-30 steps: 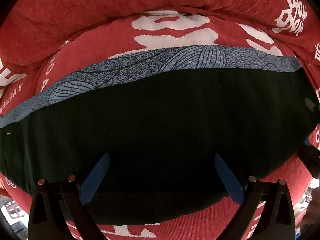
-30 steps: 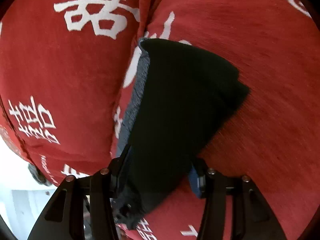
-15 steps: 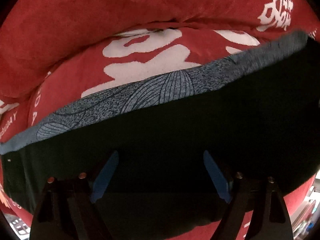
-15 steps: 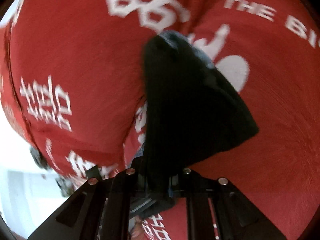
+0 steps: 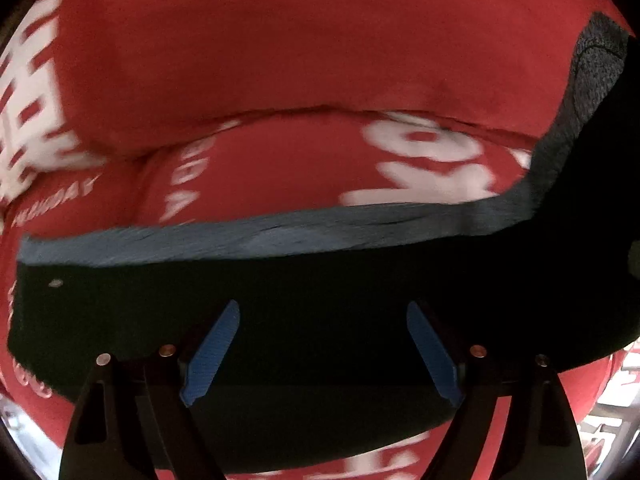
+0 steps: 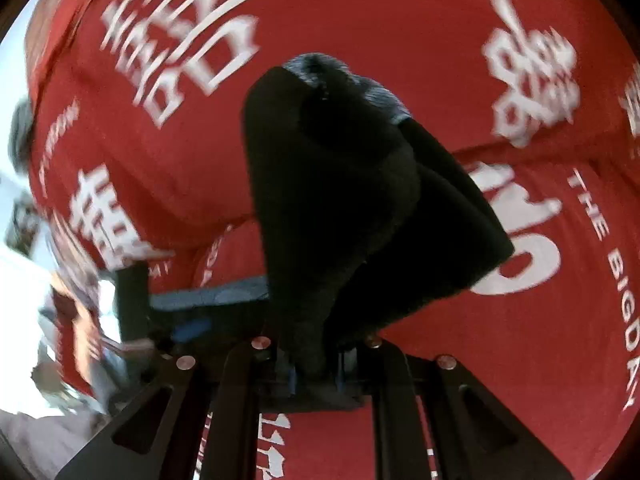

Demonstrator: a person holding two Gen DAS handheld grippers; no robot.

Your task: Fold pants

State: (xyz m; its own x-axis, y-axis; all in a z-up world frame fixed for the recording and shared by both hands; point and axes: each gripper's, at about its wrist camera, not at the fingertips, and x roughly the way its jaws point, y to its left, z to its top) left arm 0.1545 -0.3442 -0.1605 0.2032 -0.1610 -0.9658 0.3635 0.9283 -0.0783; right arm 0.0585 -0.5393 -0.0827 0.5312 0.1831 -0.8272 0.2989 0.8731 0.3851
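I am pinching one end of the dark soft fabric pants [image 6: 320,184] in my right claw [image 6: 316,368], lifting it over the red printed sofa cushion [image 5: 280,168]; next it needs carrying across onto the flat half. My left claw [image 5: 322,354] is hovering spread above that half, whose blue patterned strip only its view shows fully.

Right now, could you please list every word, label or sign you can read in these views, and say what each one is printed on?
"THE BIGDAY": white print on the red sofa cover, right wrist view.
Large white Chinese characters on the same cover: too motion-blurred to read with confidence.
White lettering ending in "DAY", left wrist view: otherwise too blurred.
Black pants: no text visible.
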